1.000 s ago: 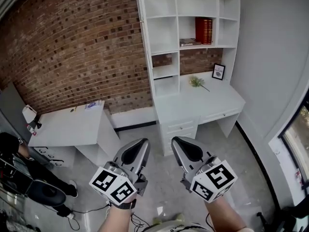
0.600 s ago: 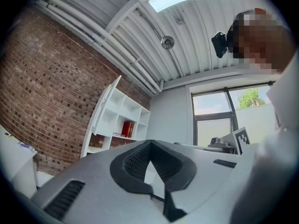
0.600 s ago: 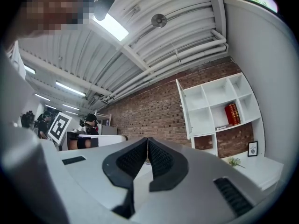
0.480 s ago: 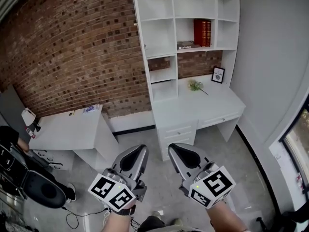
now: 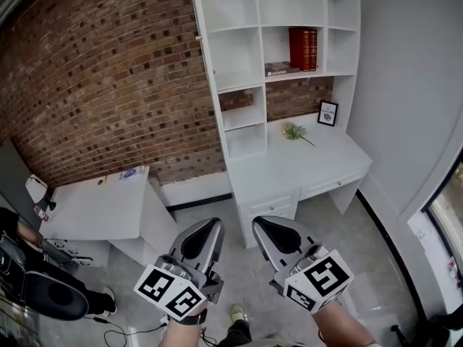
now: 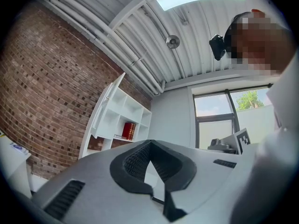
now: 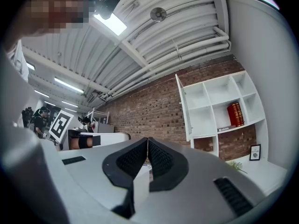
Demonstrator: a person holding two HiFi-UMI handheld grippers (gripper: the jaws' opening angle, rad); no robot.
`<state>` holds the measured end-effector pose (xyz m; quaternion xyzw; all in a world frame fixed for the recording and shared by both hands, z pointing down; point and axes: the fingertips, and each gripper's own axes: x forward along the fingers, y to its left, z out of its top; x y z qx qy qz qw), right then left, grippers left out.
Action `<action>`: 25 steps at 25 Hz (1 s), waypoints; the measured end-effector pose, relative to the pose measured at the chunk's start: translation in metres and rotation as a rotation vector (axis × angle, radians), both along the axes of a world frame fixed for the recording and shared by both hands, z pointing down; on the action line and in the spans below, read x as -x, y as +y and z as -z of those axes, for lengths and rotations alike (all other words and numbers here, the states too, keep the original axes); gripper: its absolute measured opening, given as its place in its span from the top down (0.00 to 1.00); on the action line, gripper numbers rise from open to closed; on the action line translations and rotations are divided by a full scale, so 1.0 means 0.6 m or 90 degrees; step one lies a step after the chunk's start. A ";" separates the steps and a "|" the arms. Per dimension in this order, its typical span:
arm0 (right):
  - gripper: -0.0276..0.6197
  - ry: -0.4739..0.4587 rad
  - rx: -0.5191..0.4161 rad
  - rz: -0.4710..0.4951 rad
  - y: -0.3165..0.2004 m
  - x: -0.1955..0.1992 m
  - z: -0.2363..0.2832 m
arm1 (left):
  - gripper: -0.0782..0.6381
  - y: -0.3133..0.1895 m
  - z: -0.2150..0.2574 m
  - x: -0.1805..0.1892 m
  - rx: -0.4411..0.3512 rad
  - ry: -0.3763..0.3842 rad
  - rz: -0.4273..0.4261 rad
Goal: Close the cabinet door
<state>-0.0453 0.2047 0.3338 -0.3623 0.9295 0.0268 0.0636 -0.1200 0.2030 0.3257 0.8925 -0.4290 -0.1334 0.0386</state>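
Head view shows left tool (image 5: 210,227) and right tool (image 5: 263,223) pressed together, well apart from cabinet (image 5: 239,49).

Brick wall (image 5: 108,71), upper left of the head view: red-brown with a pale mortar grid. Shelf cabinet (image 5: 242,49), upper centre: white throughout. Books (image 5: 303,48) on it: red with gold bands. Counter (image 5: 304,161) below: white. Plant sprig (image 5: 293,129): green. Picture frame (image 5: 328,113): black. Floor (image 5: 242,273), lower centre: mottled grey. Left gripper (image 5: 210,226) and right gripper (image 5: 264,224): grey shells, black-lined fingers (image 5: 197,238), marker cubes (image 5: 170,291) in black-and-white squares.
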 end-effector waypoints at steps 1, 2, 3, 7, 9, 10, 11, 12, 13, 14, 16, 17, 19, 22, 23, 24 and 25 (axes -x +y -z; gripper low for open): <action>0.93 -0.001 -0.001 -0.003 -0.018 0.007 0.001 | 0.88 -0.018 0.000 0.007 -0.001 -0.001 -0.004; 0.93 -0.002 -0.002 -0.007 -0.036 0.016 0.001 | 0.88 -0.036 0.000 0.014 -0.002 -0.001 -0.008; 0.93 -0.002 -0.002 -0.009 -0.055 0.025 0.001 | 0.88 -0.055 -0.001 0.023 -0.002 -0.001 -0.011; 0.93 0.002 -0.006 -0.015 -0.132 0.072 0.012 | 0.88 -0.133 0.017 0.064 -0.014 -0.006 -0.016; 0.93 0.003 -0.010 -0.023 -0.170 0.096 0.018 | 0.88 -0.174 0.026 0.085 -0.022 -0.013 -0.024; 0.93 0.003 -0.010 -0.028 -0.188 0.108 0.020 | 0.88 -0.193 0.029 0.096 -0.024 -0.017 -0.029; 0.93 0.002 -0.009 -0.034 -0.206 0.118 0.022 | 0.88 -0.211 0.032 0.106 -0.027 -0.020 -0.034; 0.93 0.000 -0.009 -0.040 -0.223 0.128 0.024 | 0.88 -0.230 0.035 0.116 -0.030 -0.023 -0.039; 0.93 -0.002 -0.009 -0.047 -0.241 0.136 0.026 | 0.88 -0.248 0.039 0.125 -0.034 -0.025 -0.044; 0.93 -0.004 -0.009 -0.055 -0.257 0.142 0.028 | 0.88 -0.266 0.044 0.133 -0.039 -0.026 -0.050; 0.93 -0.004 -0.013 -0.069 -0.285 0.152 0.028 | 0.88 -0.297 0.053 0.144 -0.052 -0.027 -0.062; 0.93 -0.002 -0.015 -0.075 -0.297 0.157 0.028 | 0.88 -0.312 0.058 0.149 -0.057 -0.027 -0.066; 0.93 0.004 -0.017 -0.083 -0.317 0.165 0.029 | 0.88 -0.340 0.067 0.158 -0.066 -0.023 -0.071; 0.93 0.005 -0.017 -0.091 -0.341 0.169 0.034 | 0.88 -0.377 0.083 0.165 -0.073 -0.021 -0.074; 0.93 0.004 -0.017 -0.093 -0.349 0.169 0.036 | 0.88 -0.389 0.090 0.165 -0.077 -0.021 -0.075; 0.93 0.003 -0.019 -0.094 -0.358 0.169 0.038 | 0.88 -0.402 0.098 0.165 -0.083 -0.022 -0.075; 0.93 0.002 -0.021 -0.094 -0.368 0.169 0.040 | 0.88 -0.414 0.108 0.165 -0.088 -0.022 -0.075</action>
